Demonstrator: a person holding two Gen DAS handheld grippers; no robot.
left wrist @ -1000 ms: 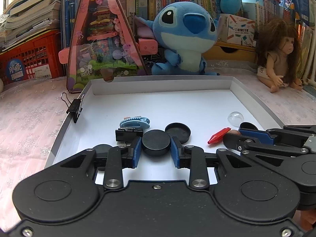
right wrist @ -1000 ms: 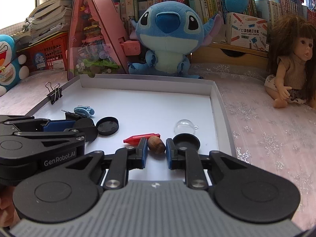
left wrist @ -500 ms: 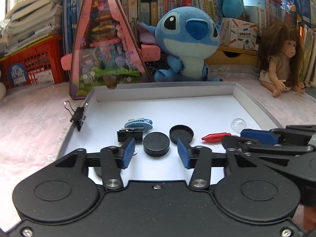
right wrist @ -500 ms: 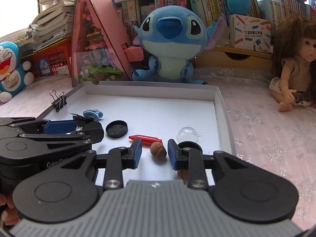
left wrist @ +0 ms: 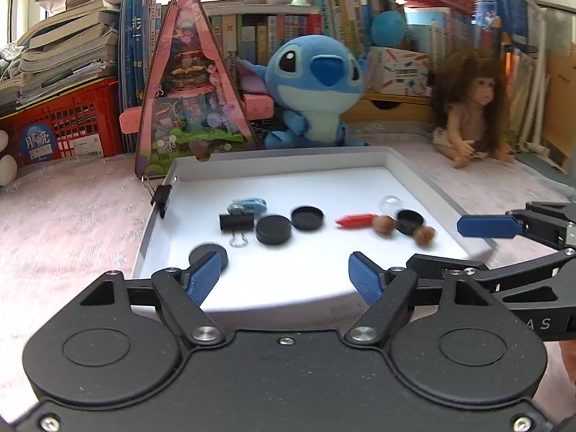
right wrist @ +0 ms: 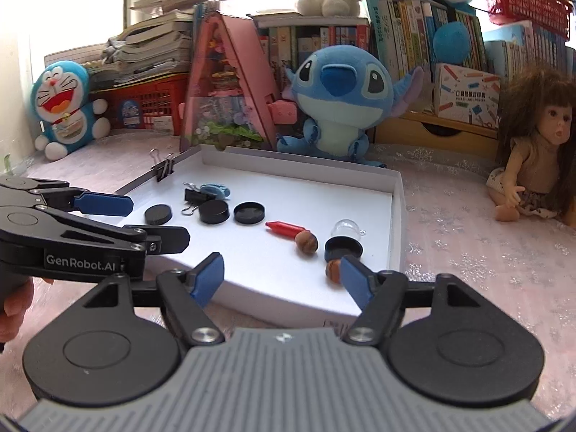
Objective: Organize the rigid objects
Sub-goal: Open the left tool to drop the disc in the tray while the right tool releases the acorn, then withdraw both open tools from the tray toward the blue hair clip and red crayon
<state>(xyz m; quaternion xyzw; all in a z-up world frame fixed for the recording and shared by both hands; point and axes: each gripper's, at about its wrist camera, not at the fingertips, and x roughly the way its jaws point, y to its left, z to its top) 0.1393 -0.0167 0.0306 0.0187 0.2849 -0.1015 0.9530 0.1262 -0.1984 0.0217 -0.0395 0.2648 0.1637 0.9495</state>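
Observation:
A white tray [left wrist: 288, 154] [right wrist: 396, 212] holds small things. On its left are a black disc [left wrist: 273, 229] [right wrist: 214, 211], a black cap [left wrist: 306, 217], a second disc [left wrist: 205, 252], a binder clip [left wrist: 235, 221] and a blue clip [left wrist: 248, 204]. On its right lie a red crayon [left wrist: 354, 220] [right wrist: 284, 229], two brown nuts [left wrist: 384, 224] [right wrist: 306, 242], a clear dome [right wrist: 346, 228] and another cap [right wrist: 343, 248]. My left gripper [left wrist: 284, 275] [right wrist: 144, 221] hangs over the near edge, jaws opening, nothing between them. My right gripper [right wrist: 280, 271] [left wrist: 460, 243] is also opening and empty, one finger hiding part of the nearer nut [right wrist: 333, 270].
A binder clip [left wrist: 162, 196] grips the tray's left rim. Behind the tray stand a pink triangular toy case [left wrist: 187, 100], a blue plush [left wrist: 316, 86] and a doll [left wrist: 471, 118] at the right. Books and a red crate [left wrist: 61, 122] line the back. A pink cloth [left wrist: 72, 223] covers the table.
The left jaws let go of the black disc and the right jaws let go of a brown nut. Both grippers widened and drew back and up from the tray.

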